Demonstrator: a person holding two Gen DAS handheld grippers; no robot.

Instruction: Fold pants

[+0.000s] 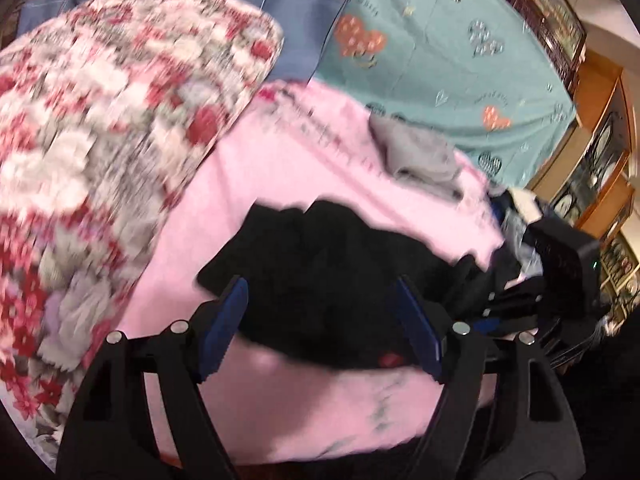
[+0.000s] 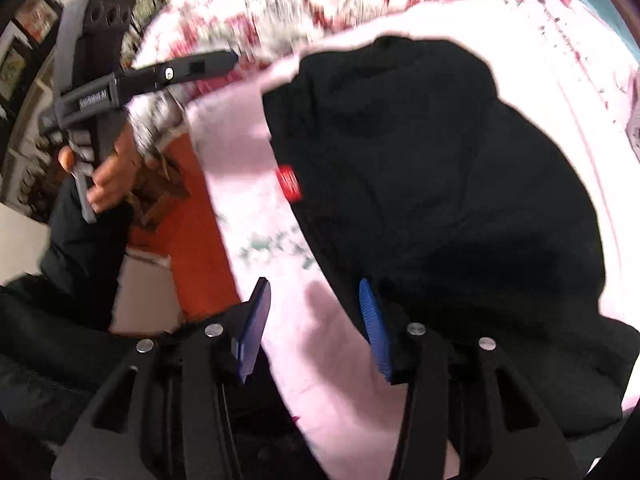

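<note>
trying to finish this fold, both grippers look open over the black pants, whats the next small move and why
Probably lower the left gripper to regrip the near edge of the black pants. Both it and the right gripper stand open, holding nothing, and the pants lie bunched on the pink sheet.

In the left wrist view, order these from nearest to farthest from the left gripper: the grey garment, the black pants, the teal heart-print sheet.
1. black pants, just beyond the open left gripper.
2. grey garment, farther up on the pink blanket, to the right.
3. teal heart-print sheet, at the top right, behind the garment.
</note>
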